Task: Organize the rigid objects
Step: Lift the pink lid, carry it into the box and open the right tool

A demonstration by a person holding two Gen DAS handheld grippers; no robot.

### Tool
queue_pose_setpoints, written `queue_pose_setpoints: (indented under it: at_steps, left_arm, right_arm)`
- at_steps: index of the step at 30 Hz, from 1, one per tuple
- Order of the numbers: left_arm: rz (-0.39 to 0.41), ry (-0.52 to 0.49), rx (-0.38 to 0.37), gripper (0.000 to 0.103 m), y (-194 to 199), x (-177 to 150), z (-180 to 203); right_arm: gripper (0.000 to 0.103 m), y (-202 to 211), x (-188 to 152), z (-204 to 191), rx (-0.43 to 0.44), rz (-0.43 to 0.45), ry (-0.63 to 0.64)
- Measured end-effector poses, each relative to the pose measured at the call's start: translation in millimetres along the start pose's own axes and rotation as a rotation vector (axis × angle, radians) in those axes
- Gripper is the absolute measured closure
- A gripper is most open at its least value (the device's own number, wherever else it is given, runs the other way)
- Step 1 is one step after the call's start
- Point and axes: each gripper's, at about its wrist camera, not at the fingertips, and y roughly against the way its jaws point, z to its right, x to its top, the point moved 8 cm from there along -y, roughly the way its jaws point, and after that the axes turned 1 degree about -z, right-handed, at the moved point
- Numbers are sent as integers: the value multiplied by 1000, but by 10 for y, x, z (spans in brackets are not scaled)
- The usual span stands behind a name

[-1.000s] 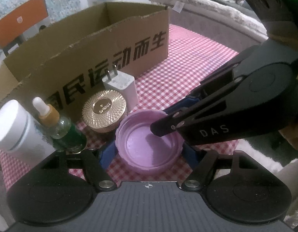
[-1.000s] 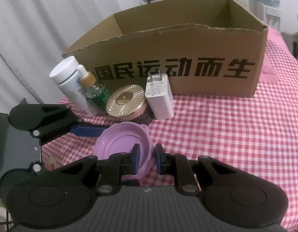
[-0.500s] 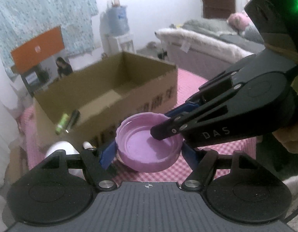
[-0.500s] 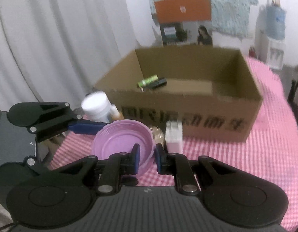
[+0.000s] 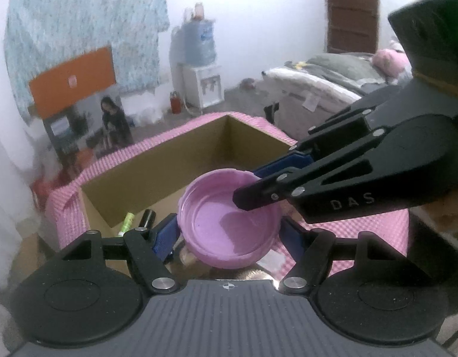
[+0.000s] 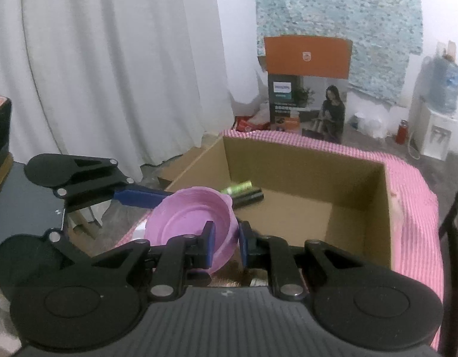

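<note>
1. Since a second ago, the purple lid [image 5: 231, 223] has come up off the checked tablecloth [image 6: 407, 184] and now hangs at the near rim of the cardboard box [image 6: 306, 163]. Both tools rose with it, and both cameras now look down into the box instead of at its printed front.
2. The right gripper [image 6: 224, 245] is closed narrow on the lid's rim, one blue pad inside the wall and one outside. This pinch seems to carry the weight.
3. The left gripper [image 5: 229, 233] is spread wide. Its blue pads flank the lid's outer wall. Whether they press on it or only sit just beside it, I cannot tell. It likely serves as a steadying cradle.
4. The lid is held hollow side up and slightly tilted, probably so the thin wall offers a grippable edge.
5. Inside the box, toward its far-left corner, lie a green battery [image 6: 237, 186] and a black battery [image 6: 249, 197], touching side by side. I judge the lid is bound for the bare floor near them.
6. The right wrist view shows the pinch itself and most of the box floor. The left wrist view shows the lid's hollow, with the right tool's finger reaching over the box-side rim.
</note>
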Motion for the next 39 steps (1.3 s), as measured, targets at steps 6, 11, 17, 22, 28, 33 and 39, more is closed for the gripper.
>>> queue_pose_setpoints:
  at_steps: [6,11,17,22,28,33,39]
  left_arm:
    - [-140,80,-46,30,-456,183,-400]
    - [-289,171,-84,30,-977,200,-685]
    - [-434,243,-107,30,-1476,97,-863]
    - [-496,222,-84,30,-1751,53,-903]
    - [-522,199,-63,30,-1932,39,-912]
    - [-524,218,-74,19,-1986,54,-911]
    - [-478,201,-64,15,-1904,108,-902]
  right_arm:
    - [84,-504,368,304,61,-98,-59]
    - [84,-1038,489,619,109,-224,-135]
    - [84,-1700,396,998,161,-376,-229]
    - [85,-1990,246,1090,157,-452,-229]
    - [85,-2211,155,1172,138,-486,-217]
    - [84,-2290,139,1219,113,-476,-198]
    - [83,-2271,161,1278,106,-446,-226]
